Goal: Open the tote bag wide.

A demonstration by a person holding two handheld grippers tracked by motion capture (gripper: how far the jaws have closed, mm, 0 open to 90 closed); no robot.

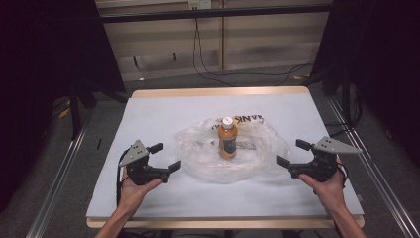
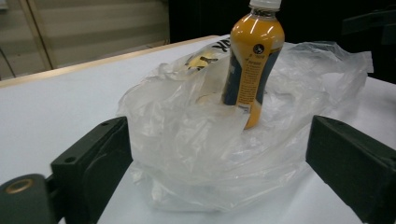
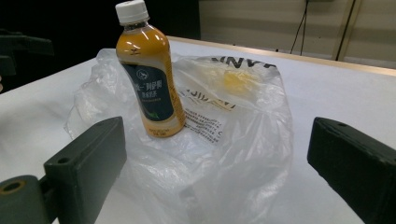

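Observation:
An orange drink bottle (image 1: 227, 138) with a white cap and dark label stands upright in the middle of a crumpled clear plastic bag (image 1: 257, 148) with black print. My left gripper (image 1: 165, 156) sits open just left of the bag, its jaws pointing at it. On the other side my right gripper (image 1: 292, 152) is open as well, close to the bag's right edge. In the left gripper view the bottle (image 2: 252, 65) rises behind the bag (image 2: 187, 140) that bulges between the jaws. In the right gripper view the bottle (image 3: 149, 74) stands left of centre on the bag (image 3: 233, 140).
The white table top (image 1: 148, 114) has a wooden rim (image 1: 218, 92) at the far edge. Black cables (image 1: 208, 69) run over the floor beyond it. Metal rails (image 1: 59, 173) flank the table on both sides.

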